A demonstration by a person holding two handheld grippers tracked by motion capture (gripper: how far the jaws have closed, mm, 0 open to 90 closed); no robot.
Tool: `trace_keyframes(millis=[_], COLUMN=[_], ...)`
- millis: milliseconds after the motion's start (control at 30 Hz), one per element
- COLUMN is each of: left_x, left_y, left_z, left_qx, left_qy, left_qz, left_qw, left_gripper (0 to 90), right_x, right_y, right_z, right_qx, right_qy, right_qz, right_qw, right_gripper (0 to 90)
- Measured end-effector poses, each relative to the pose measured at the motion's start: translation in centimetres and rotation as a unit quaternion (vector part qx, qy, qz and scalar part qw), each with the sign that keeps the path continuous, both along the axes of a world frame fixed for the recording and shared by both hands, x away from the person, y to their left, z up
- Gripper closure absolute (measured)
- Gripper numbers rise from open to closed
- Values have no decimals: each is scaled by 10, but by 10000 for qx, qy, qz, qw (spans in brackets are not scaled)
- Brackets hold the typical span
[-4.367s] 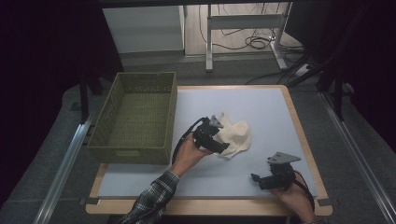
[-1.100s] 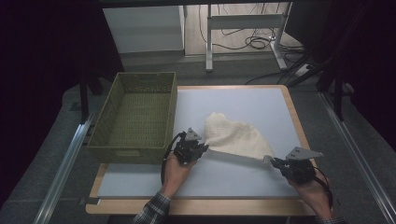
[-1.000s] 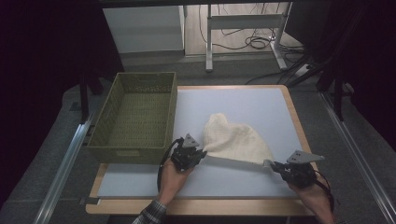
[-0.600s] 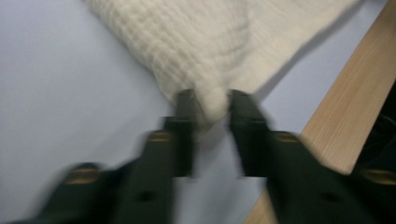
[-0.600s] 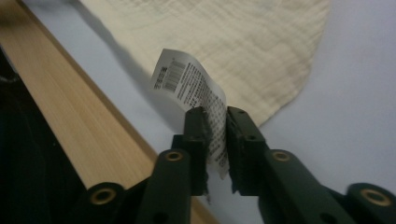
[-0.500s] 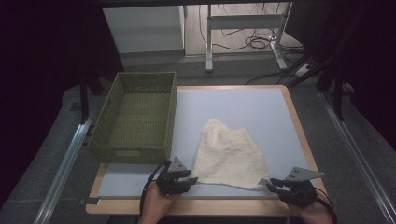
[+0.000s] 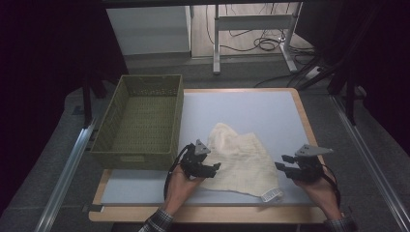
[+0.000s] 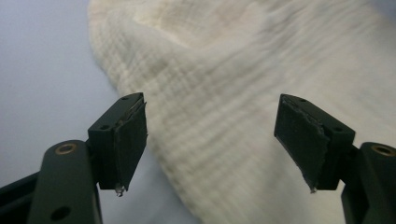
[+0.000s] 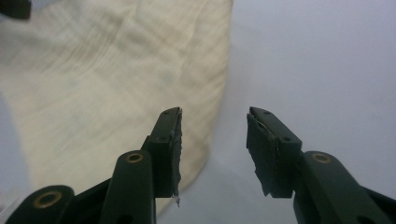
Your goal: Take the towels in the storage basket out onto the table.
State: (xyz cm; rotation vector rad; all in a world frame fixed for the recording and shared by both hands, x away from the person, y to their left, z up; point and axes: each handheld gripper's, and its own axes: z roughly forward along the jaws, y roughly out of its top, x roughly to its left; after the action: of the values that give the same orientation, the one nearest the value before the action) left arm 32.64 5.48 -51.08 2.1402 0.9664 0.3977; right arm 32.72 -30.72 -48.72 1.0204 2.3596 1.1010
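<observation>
On the pale table (image 7: 251,104), seen from above, a cream cloth (image 7: 239,162) lies flat between 2 grippers, beside a green basket (image 7: 140,121). The left gripper (image 7: 212,166) touches its edge; the right gripper (image 7: 280,168) sits just beside it. In the left gripper view, the jaws, just opened, stand spread over the cloth (image 8: 224,93), gripping nothing. In the right gripper view, the jaws have likewise parted beside the cloth (image 9: 116,79).

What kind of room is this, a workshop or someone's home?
Probably a lab or recording workspace: a pale blue wood-edged worktable, metal floor rails, loose cables beyond, and dark curtains around.
</observation>
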Motion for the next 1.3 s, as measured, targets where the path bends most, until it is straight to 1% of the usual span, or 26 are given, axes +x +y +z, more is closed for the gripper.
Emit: trace_keyframes(millis=[100,133,167,200,233,267,300,333,400,433,500,533,567,600,633,667,700,767,833,933,967,1033,1100,1133,1200,1300], left_x=[4,3,1,1,-1,-3,-6,-6,-8,-10,-12,-12,-11,-11,-10,-10,-10,-10,-10,-10,-10,-10,-10,-10,-10,-10], left_y=[2,3,6,6,8,9,12,12,14,14,15,16,20,20,21,21,20,21,21,21,20,20,21,21,21,21], left_z=[-8,-10,-13,-13,-14,-16,-19,-19,-22,-24,-29,-31,-34,-34,-34,-34,-35,-35,-35,-35,-35,-35,-35,-35,-35,-35], left_qx=[24,4,12,12,31,23,28,28,94,122,223,231,32,32,-16,17,29,-1,-2,0,-13,-13,-1,-3,-12,-8], left_qy=[36,55,85,85,82,67,90,90,94,95,104,104,197,197,238,218,204,232,217,212,208,204,207,208,213,212], left_qz=[161,184,215,215,235,257,275,275,295,311,336,317,290,290,297,291,291,312,307,308,314,314,313,314,321,307], left_qw=[9999,9998,9997,9997,9997,9996,9996,9996,9995,9994,9991,9992,9994,9994,9993,9993,9994,9992,9993,9993,9993,9993,9993,9993,9993,9993], left_gripper=[209,200,190,185,178,178,167,155,152,135,129,123,111,108,108,106,105,103,103,103,103,103,103,103,103,103], right_x=[19,25,36,36,45,45,54,54,60,65,67,68,69,69,68,66,65,62,56,40,32,22,14,11,7,4], right_y=[8,11,16,16,23,23,30,30,36,42,44,45,46,46,46,45,45,42,44,56,65,78,93,100,110,119], right_z=[3,3,3,3,1,1,-3,-3,-8,-14,-17,-20,-25,-25,-27,-28,-28,-23,-11,13,21,27,25,21,8,-14], right_qx=[90,144,208,208,209,209,227,227,252,216,169,144,37,37,-35,-93,-86,7,83,167,154,46,-39,-82,-159,-282], right_qy=[-27,-36,-25,-25,-17,-17,24,24,100,207,235,322,470,470,496,495,497,428,268,-20,-97,-180,-144,-90,87,366], right_qz=[-34,-43,-35,-35,-11,-11,25,25,35,43,31,4,-38,-38,-55,-78,-99,-132,-129,170,352,594,859,962,1130,1247], right_qw=[9999,9999,9998,9998,9998,9998,9997,9997,9996,9995,9996,9994,9989,9989,9988,9987,9987,9990,9995,9997,9992,9981,9962,9953,9934,9911], right_gripper=[531,526,500,500,471,471,440,440,417,410,415,453,642,642,733,811,844,872,875,877,877,877,877,877,877,873])
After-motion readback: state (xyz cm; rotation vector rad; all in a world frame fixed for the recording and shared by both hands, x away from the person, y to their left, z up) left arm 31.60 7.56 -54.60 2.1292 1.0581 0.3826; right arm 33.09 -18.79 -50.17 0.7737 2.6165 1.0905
